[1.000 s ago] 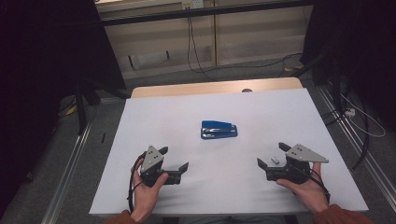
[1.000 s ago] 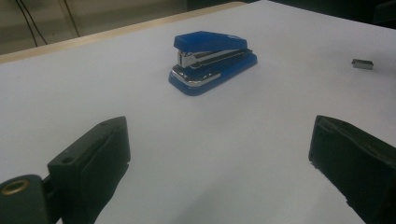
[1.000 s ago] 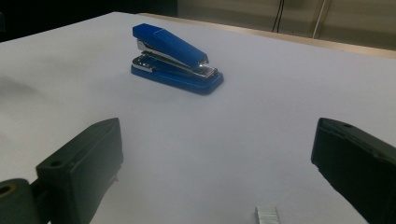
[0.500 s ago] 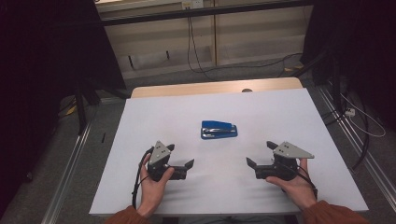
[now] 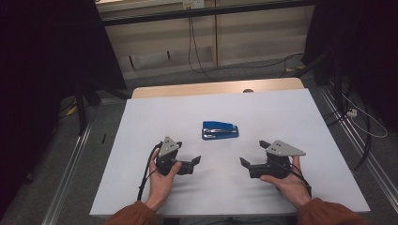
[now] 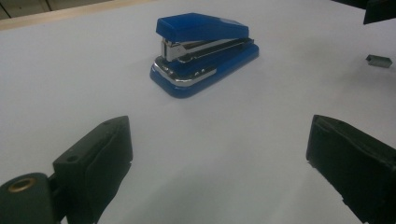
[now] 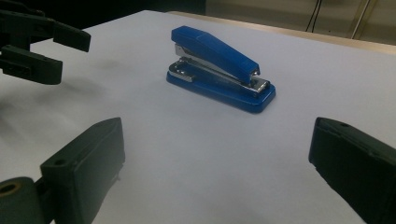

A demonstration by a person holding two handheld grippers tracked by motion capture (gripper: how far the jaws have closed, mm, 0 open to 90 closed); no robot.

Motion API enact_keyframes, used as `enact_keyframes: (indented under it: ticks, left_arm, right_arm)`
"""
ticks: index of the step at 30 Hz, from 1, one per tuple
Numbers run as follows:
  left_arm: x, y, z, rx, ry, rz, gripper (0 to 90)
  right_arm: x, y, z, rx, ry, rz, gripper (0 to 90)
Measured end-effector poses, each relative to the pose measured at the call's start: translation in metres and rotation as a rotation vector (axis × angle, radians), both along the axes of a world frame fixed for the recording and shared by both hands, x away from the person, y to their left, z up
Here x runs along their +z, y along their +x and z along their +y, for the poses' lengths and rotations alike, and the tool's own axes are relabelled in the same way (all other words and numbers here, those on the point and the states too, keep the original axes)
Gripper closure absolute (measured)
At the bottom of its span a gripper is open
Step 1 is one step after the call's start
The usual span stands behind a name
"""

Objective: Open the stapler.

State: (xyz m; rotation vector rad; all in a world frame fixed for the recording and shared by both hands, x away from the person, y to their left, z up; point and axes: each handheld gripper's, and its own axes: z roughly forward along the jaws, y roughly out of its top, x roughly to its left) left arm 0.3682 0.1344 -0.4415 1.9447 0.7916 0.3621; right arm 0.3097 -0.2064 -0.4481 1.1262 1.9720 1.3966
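Observation:
A blue stapler (image 5: 220, 130) lies shut on the white table top, its metal mouth showing in the left gripper view (image 6: 203, 51) and the right gripper view (image 7: 219, 70). My left gripper (image 5: 188, 152) rests near the table's front, left of and nearer than the stapler, open and empty (image 6: 219, 158). On the other side my right gripper (image 5: 252, 152) mirrors it, also open with nothing between its jaws (image 7: 215, 163). Both point inward toward the stapler without touching it. The left gripper (image 7: 42, 46) is seen across the table in the right gripper view.
A small grey metal piece (image 6: 378, 60), perhaps a strip of staples, lies on the white table (image 5: 291, 112) near the right gripper. A wooden strip (image 5: 211, 89) edges the far side. Cables and metal rails run along the floor on both sides.
Both hands have slid their grippers inward toward the table's middle and a little forward, closer to the stapler. The stapler has not moved.

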Motion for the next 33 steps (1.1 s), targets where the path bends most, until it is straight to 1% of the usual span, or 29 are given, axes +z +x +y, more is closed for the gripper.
enact_keyframes:
  ticks: [3,4,5,6,11,12,15,16,17,18,20,21,23,24,25,26,27,28,29,30,31,32,33]
  left_arm:
    - [0.001,0.003,-0.003,-0.002,0.001,-0.009,7.1]
    - [0.002,0.005,-0.004,0.003,0.000,-0.017,7.1]
    - [0.002,0.005,-0.004,0.003,0.000,-0.017,7.2]
    - [0.003,0.007,-0.006,0.011,-0.005,-0.028,7.1]
    - [0.010,0.008,-0.009,-0.005,-0.022,-0.033,7.1]
    - [0.012,0.009,-0.012,-0.004,-0.017,-0.050,7.1]
    - [0.013,0.012,-0.014,0.000,-0.021,-0.054,7.1]
    - [0.014,0.016,-0.014,0.022,-0.035,-0.051,7.1]
    - [0.014,0.016,-0.014,0.022,-0.035,-0.051,7.2]
    - [0.014,0.018,-0.014,0.047,-0.042,-0.049,7.2]
    - [0.015,0.022,-0.013,0.055,-0.065,-0.052,7.1]
    - [0.016,0.025,-0.013,0.052,-0.055,-0.057,7.1]
    - [0.017,0.029,-0.015,0.055,-0.042,-0.054,7.1]
    - [0.017,0.033,-0.017,0.058,-0.053,-0.035,7.2]
    - [0.017,0.033,-0.017,0.058,-0.053,-0.035,7.1]
    - [0.017,0.036,-0.020,0.057,-0.046,-0.029,7.2]
    - [0.017,0.036,-0.020,0.057,-0.046,-0.029,7.2]
    - [0.016,0.039,-0.024,0.039,-0.020,-0.048,7.2]
    - [0.016,0.039,-0.024,0.039,-0.020,-0.048,7.1]
    - [0.016,0.042,-0.027,0.018,-0.005,-0.047,7.2]
    - [0.016,0.042,-0.027,0.018,-0.005,-0.047,7.2]
    - [0.018,0.046,-0.029,0.007,-0.014,-0.040,7.1]
    - [0.018,0.046,-0.029,0.007,-0.014,-0.040,7.1]
  right_arm:
    - [0.000,0.002,0.002,0.003,-0.006,-0.001,3.3]
    - [0.000,0.005,0.003,0.002,-0.018,-0.009,3.1]
    - [0.000,0.005,0.003,0.002,-0.018,-0.009,3.1]
    - [0.001,0.008,0.004,0.001,-0.009,-0.012,3.0]
    - [0.001,0.013,0.008,0.005,-0.028,-0.023,3.1]
    - [0.002,0.015,0.011,0.011,-0.032,-0.031,3.5]
    - [0.002,0.017,0.014,0.008,-0.039,-0.039,3.9]
    - [0.003,0.021,0.018,0.030,-0.052,-0.040,5.6]
    - [0.003,0.021,0.018,0.030,-0.052,-0.040,5.6]
    - [0.003,0.023,0.020,0.035,-0.055,-0.038,5.8]
    - [0.005,0.026,0.024,0.037,-0.057,-0.041,5.8]
    - [0.006,0.027,0.025,0.036,-0.061,-0.039,5.8]
    - [0.007,0.030,0.027,0.036,-0.063,-0.043,5.9]
    - [0.006,0.034,0.029,0.038,-0.062,-0.039,6.0]
    - [0.006,0.034,0.029,0.038,-0.062,-0.039,6.0]
    - [0.006,0.038,0.031,0.033,-0.079,-0.021,5.4]
    - [0.006,0.038,0.031,0.033,-0.079,-0.021,5.4]
    - [0.005,0.041,0.033,0.034,-0.086,-0.023,6.8]
    - [0.005,0.041,0.033,0.034,-0.086,-0.023,6.8]
    - [0.005,0.045,0.035,0.041,-0.080,-0.008,6.9]
    - [0.005,0.045,0.035,0.041,-0.080,-0.008,6.9]
    - [0.005,0.048,0.038,0.053,-0.077,0.009,7.0]
    - [0.005,0.048,0.038,0.053,-0.077,0.009,7.0]
